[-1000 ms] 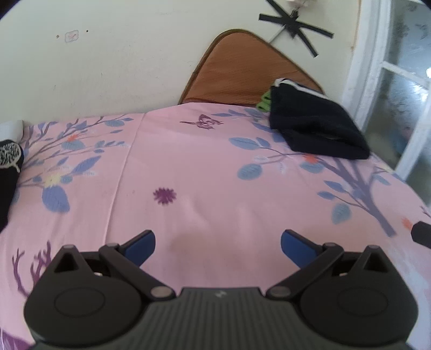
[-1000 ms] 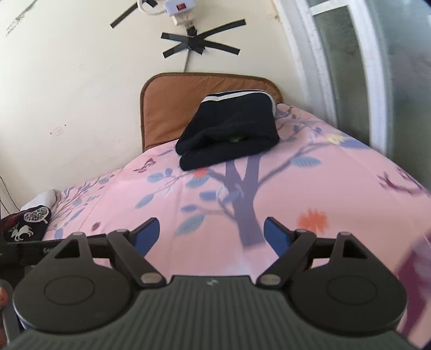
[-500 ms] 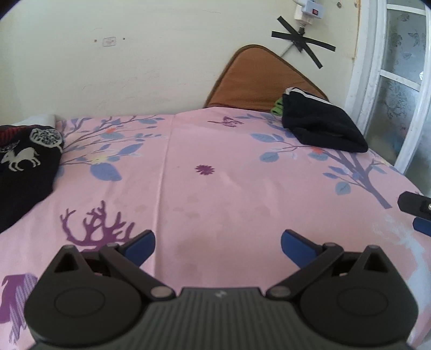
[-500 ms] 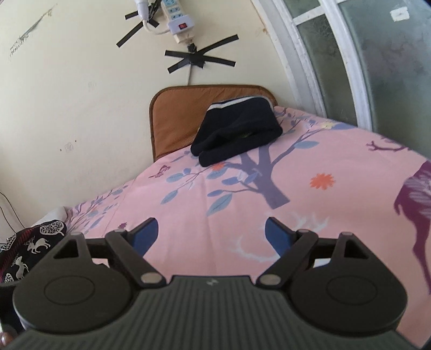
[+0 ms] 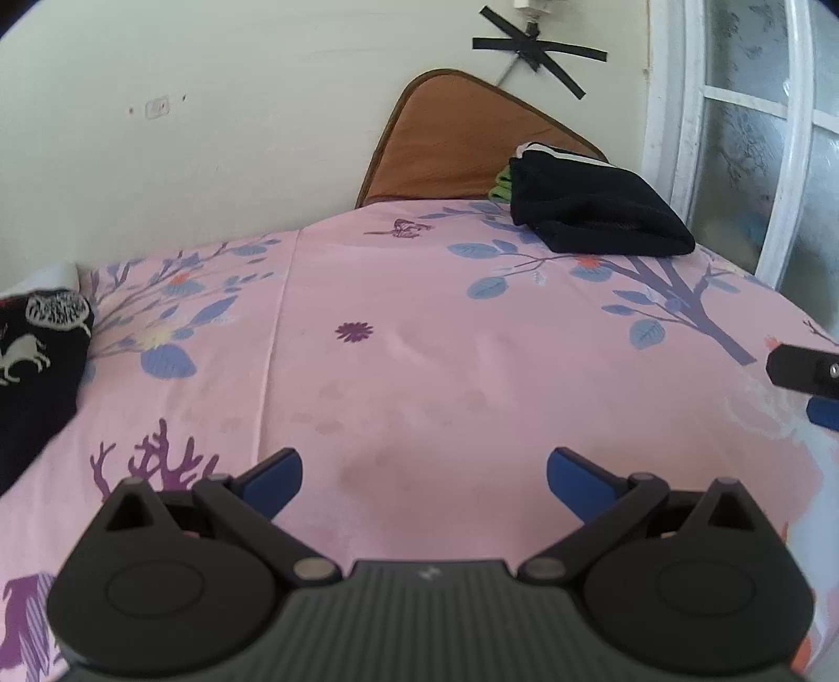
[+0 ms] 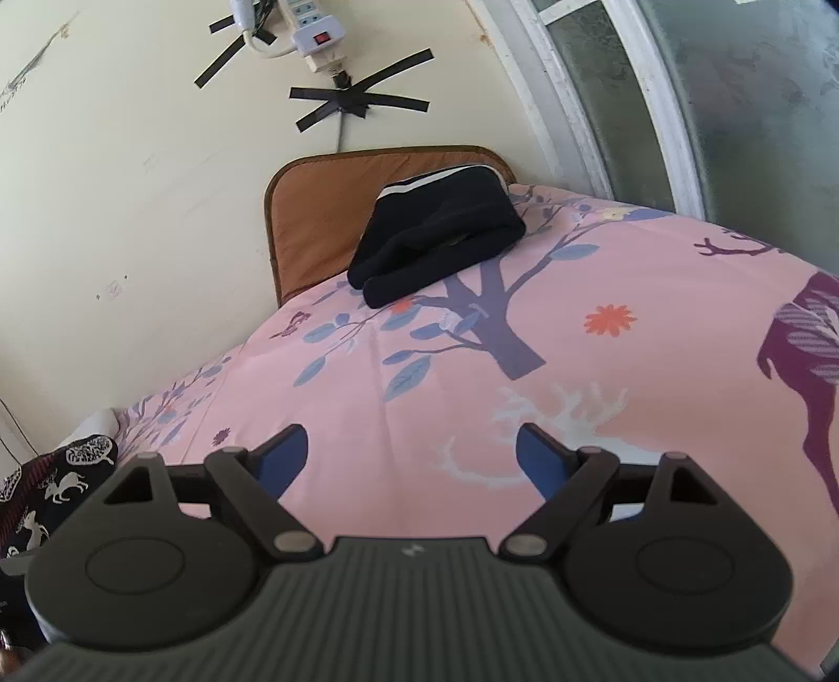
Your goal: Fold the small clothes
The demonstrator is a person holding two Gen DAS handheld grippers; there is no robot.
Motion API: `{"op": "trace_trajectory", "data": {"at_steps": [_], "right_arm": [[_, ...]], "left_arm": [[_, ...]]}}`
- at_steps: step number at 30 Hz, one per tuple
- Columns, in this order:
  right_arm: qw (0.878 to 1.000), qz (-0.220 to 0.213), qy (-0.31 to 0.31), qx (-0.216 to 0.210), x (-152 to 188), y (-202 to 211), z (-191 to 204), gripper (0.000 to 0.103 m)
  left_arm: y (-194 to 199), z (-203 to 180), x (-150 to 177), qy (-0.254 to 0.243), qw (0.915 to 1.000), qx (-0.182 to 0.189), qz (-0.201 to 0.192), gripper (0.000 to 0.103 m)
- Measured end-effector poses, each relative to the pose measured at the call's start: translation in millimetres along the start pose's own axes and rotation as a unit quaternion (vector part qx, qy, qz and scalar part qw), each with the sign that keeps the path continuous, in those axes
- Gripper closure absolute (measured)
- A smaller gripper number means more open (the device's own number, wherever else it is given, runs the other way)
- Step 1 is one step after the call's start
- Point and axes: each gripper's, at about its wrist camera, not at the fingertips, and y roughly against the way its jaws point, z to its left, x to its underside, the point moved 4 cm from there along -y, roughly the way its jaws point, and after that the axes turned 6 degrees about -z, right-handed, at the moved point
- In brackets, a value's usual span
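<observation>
A folded black garment (image 5: 598, 217) with a white stripe lies at the far right of the pink bed sheet (image 5: 419, 357), on top of something green; the right wrist view shows this black garment (image 6: 440, 233) too. A dark cloth printed with white deer (image 5: 36, 372) lies at the left edge, and the same deer cloth (image 6: 57, 485) appears low on the left in the right wrist view. My left gripper (image 5: 423, 472) hovers open over bare sheet, nothing between its blue pads. My right gripper (image 6: 411, 456) is open and empty as well; part of it (image 5: 807, 375) shows at the left view's right edge.
A brown cushion (image 5: 466, 141) leans against the cream wall behind the folded pile. A white-framed frosted window (image 5: 755, 141) runs along the right side of the bed. A power strip (image 6: 309, 31) and black tape crosses are on the wall.
Both views have pulled back from the folded black garment and rolled a little. The deer-printed cloth has come further into view on the left. Both grippers stay open and empty.
</observation>
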Motion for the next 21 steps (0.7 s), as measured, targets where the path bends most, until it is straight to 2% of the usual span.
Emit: {"op": "trace_trajectory", "data": {"at_steps": [3,10,16,21], "right_arm": [[1.0,-0.001,-0.004,0.0,-1,0,-2,0.014],[1.0,0.002,-0.012,-0.008,0,-3,-3,0.014],[1.0,-0.003,-0.017,-0.011,-1,2,-4,0.014],[1.0,-0.006,-0.022,-0.011,-2,6,-7,0.014]], "left_arm": [[3,-2,0,-0.003,1.0,-0.004,-0.007,0.0],[12,-5,-6,-0.028,0.9978,-0.05,-0.033,0.0],[12,-15,-3,-0.039,0.9986,-0.033,-0.009,0.0],[12,-18,-1,-0.044,0.9983,-0.038,-0.009,0.0]]}}
